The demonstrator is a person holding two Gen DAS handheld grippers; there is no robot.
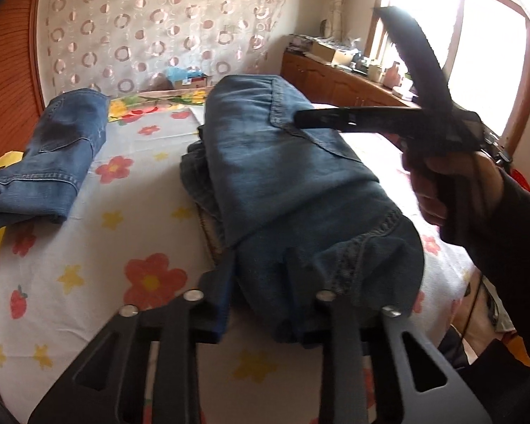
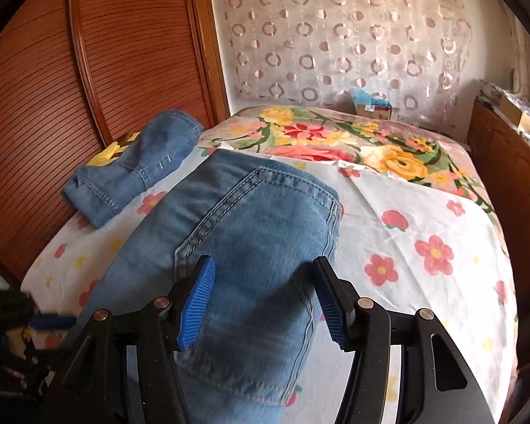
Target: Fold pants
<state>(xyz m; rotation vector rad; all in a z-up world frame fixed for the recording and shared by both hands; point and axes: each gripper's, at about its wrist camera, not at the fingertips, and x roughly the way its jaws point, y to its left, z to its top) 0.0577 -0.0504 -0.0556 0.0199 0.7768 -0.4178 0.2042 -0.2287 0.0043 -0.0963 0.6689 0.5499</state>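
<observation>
Your left gripper [image 1: 265, 300] pinches the near end of the jeans [image 1: 265, 162], folded on the flowered sheet [image 1: 130, 141]; your right gripper [image 2: 261, 304] is spread wide above them, holding nothing. Lay that end flat and square its edges before letting go (the layers look bulky). The bundle's long axis runs from you toward the curtain [image 1: 152, 28], well right of the other folded jeans [image 1: 49, 155].

Blue denim pants [image 2: 251, 219]; white sheet [image 2: 424, 219], red-yellow flowers; blue-padded black fingers [image 2: 198, 304].
</observation>
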